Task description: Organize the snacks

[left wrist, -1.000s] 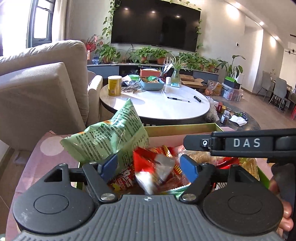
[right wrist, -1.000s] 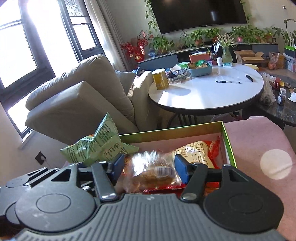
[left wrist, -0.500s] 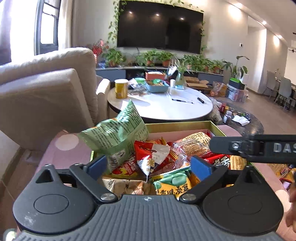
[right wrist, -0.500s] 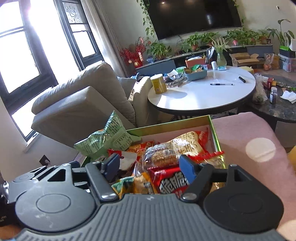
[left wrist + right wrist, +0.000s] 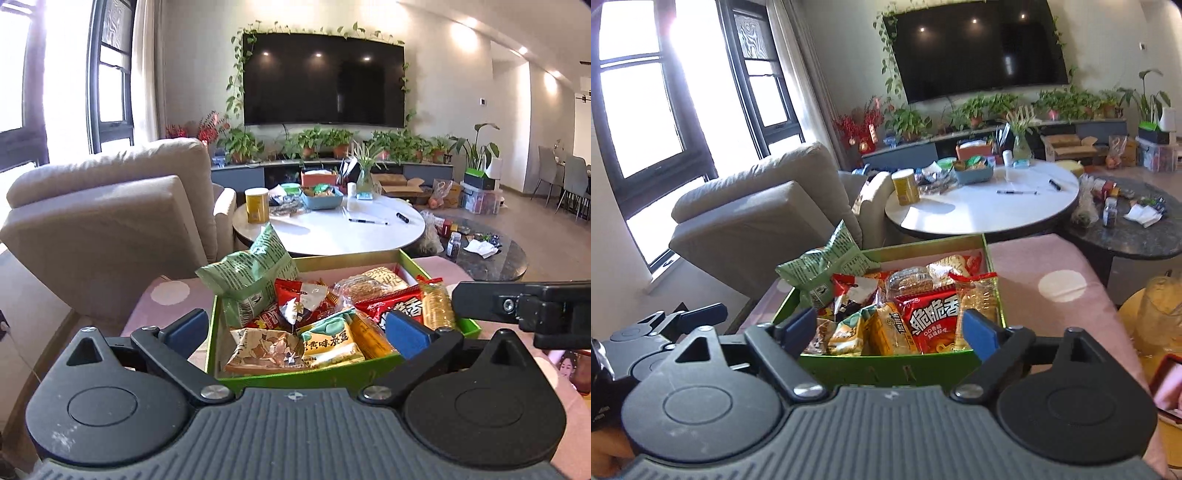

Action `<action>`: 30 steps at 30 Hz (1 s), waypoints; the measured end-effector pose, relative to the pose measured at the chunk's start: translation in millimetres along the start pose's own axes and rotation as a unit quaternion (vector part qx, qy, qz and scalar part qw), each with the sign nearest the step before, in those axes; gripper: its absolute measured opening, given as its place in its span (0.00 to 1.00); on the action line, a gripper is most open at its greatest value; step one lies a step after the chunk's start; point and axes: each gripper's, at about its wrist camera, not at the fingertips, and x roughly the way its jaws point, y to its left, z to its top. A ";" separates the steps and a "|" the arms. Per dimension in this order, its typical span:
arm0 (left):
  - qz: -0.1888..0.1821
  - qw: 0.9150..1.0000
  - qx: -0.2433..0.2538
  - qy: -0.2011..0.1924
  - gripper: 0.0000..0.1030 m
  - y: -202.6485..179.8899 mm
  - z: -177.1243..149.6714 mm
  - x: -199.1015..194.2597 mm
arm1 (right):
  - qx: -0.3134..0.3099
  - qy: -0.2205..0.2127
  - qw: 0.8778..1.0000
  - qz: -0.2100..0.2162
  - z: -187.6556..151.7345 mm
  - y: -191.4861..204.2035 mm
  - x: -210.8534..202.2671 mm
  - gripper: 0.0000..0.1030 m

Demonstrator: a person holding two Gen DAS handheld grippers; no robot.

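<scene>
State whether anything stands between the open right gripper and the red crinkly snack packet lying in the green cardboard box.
Only the near wall of the green cardboard box lies between the right gripper and the red crinkly snack packet. The gripper sits low in front of that wall, so it would probably have to rise over it. Nothing covers the packet from above.

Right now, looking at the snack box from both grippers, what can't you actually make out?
- Bottom of the green box: both views, buried under piled packets.
- Snacks beneath the green chip bag: left wrist view, the bag covers them.
- Yellow item at the right edge: right wrist view, cut off and blurred.
- Contents of the blue bowl on the white table: too small.
</scene>
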 end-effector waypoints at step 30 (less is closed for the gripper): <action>0.018 1.000 0.002 -0.021 1.00 -7.8 -32.7 -88.5 | -0.033 -0.050 0.998 0.002 -39.2 34.8 -73.5 0.98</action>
